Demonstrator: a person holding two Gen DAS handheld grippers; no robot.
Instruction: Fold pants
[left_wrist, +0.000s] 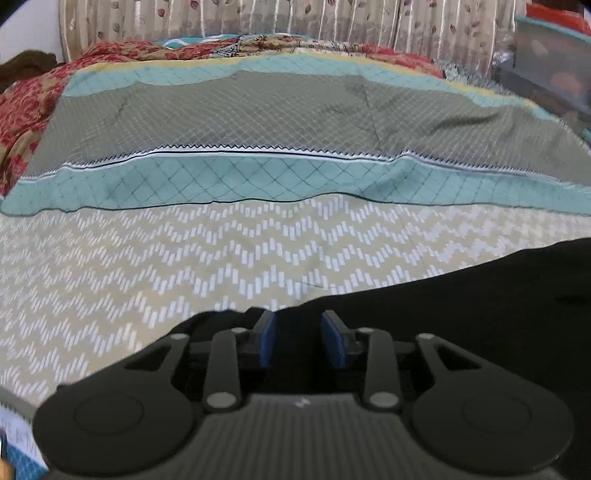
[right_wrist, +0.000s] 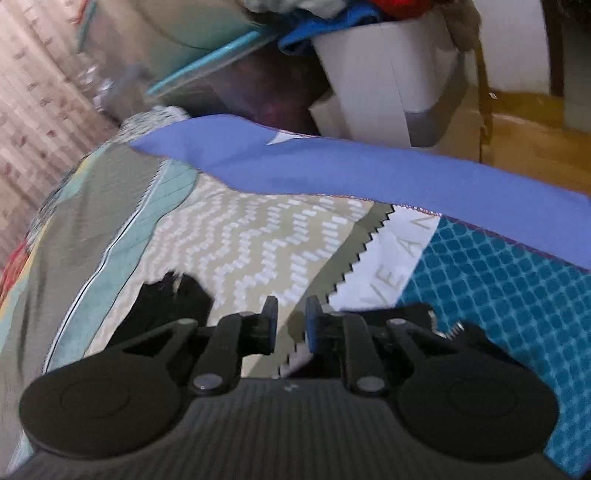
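The black pants (left_wrist: 461, 295) lie flat on the chevron bedsheet (left_wrist: 184, 266), filling the lower right of the left wrist view. My left gripper (left_wrist: 297, 325) hovers over their near edge with its blue-padded jaws apart and nothing between them. In the right wrist view a small part of the black pants (right_wrist: 166, 299) shows at the lower left. My right gripper (right_wrist: 291, 314) is open and empty above the sheet (right_wrist: 251, 236), to the right of the pants.
A teal and grey pillow (left_wrist: 295, 147) lies across the bed's far end before a floral curtain (left_wrist: 258, 18). A blue cloth (right_wrist: 369, 170) drapes along the bed's edge. A white bin (right_wrist: 388, 74) with clothes stands beyond it.
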